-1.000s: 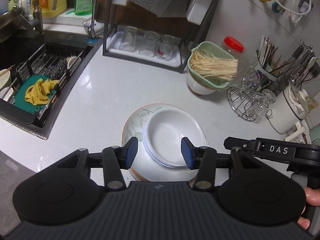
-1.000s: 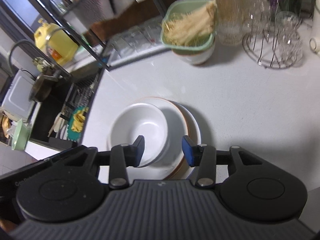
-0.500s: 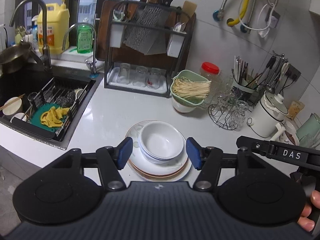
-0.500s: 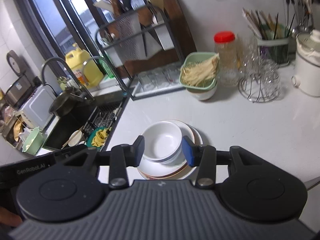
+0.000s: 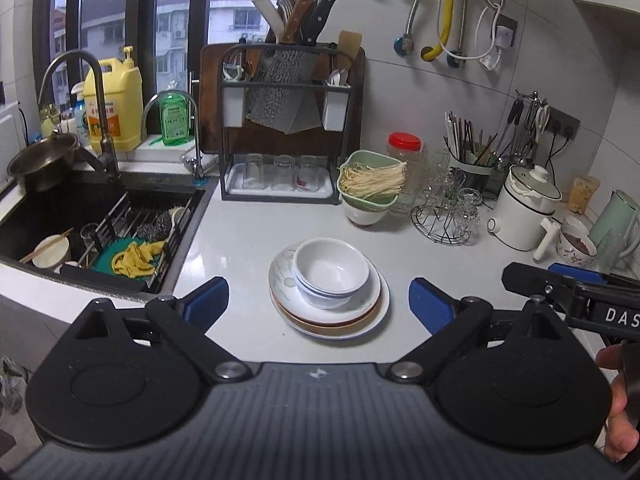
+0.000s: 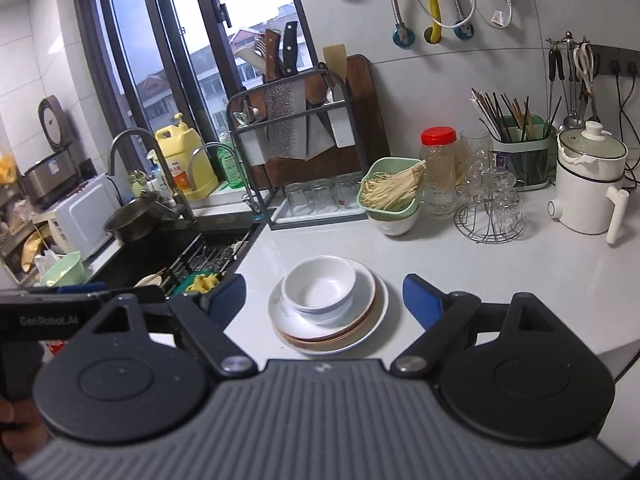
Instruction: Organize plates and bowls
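White bowls (image 5: 330, 274), nested two or three deep (count unclear), sit on a stack of plates (image 5: 362, 318) mid-worktop (image 5: 248, 240). Landmark = the plate stack. Bowls sit off-centre on it, toward the sink side, not concentric.

Left claw (image 5: 318, 302): jaws spread wide, gripping nothing, hanging above and on the near side of the stack. Right claw (image 6: 324, 294): same, wide apart, empty, also near side of stack. Neither touches crockery.

Around the stack: sink (image 5: 100, 216) well off to its left w/ dish rack and yellow cloth; green strainer of noodles (image 5: 372, 186) behind it; wire glass stand (image 5: 444, 216) behind and right; white pot (image 5: 524, 212) further right.

Judgement: stacking looks done or nearly so; claws appear clear of it.

Risks from here:
- Bowls off-centre, so a nudge from either claw could slide them across the glazed plate toward the sink side.
- Plates are mixed sizes (brown-rimmed one sandwiched), so lifting the stack by one edge could tilt it and shed the bowls.
- Pinching a thin glazed rim w/ flat pads: slip likely if grip is shallow.
- Glass stand and strainer near behind, so overreach could clip them.
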Demonstrator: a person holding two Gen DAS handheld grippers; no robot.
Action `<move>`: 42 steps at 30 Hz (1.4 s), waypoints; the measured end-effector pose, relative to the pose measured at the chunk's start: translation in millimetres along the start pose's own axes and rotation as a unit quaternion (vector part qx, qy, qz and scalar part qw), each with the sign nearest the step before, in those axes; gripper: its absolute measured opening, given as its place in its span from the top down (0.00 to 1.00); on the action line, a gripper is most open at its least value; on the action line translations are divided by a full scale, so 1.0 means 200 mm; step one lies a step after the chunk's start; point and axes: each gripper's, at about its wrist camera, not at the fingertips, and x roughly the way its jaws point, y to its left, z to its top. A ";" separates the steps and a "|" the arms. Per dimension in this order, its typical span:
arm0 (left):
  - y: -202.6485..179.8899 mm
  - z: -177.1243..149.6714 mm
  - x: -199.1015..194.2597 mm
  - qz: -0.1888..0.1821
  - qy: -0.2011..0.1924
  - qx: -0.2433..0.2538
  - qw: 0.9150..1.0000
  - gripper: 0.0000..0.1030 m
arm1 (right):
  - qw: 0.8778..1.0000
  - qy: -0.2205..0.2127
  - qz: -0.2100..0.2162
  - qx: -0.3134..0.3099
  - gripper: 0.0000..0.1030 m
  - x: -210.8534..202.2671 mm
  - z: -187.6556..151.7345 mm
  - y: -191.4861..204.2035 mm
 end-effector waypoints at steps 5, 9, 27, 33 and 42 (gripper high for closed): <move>0.06 -0.02 -0.04 -0.006 0.002 -0.002 1.000 0.03 | 1.000 -0.013 -0.014 0.007 0.16 -0.05 -0.04 0.05; 0.07 -0.07 -0.04 -0.001 0.007 -0.004 1.000 0.03 | 0.999 -0.023 -0.021 0.006 0.16 -0.08 -0.09 0.07; 0.11 -0.17 -0.04 -0.007 0.014 0.000 1.000 0.03 | 0.999 -0.026 -0.045 0.004 0.16 -0.12 -0.21 0.12; 0.13 -0.14 -0.04 -0.011 0.013 0.000 1.000 0.03 | 0.998 -0.026 -0.051 0.008 0.16 -0.12 -0.22 0.13; 0.15 -0.15 -0.04 -0.013 0.009 -0.002 1.000 0.03 | 0.998 -0.028 -0.050 0.008 0.16 -0.10 -0.23 0.17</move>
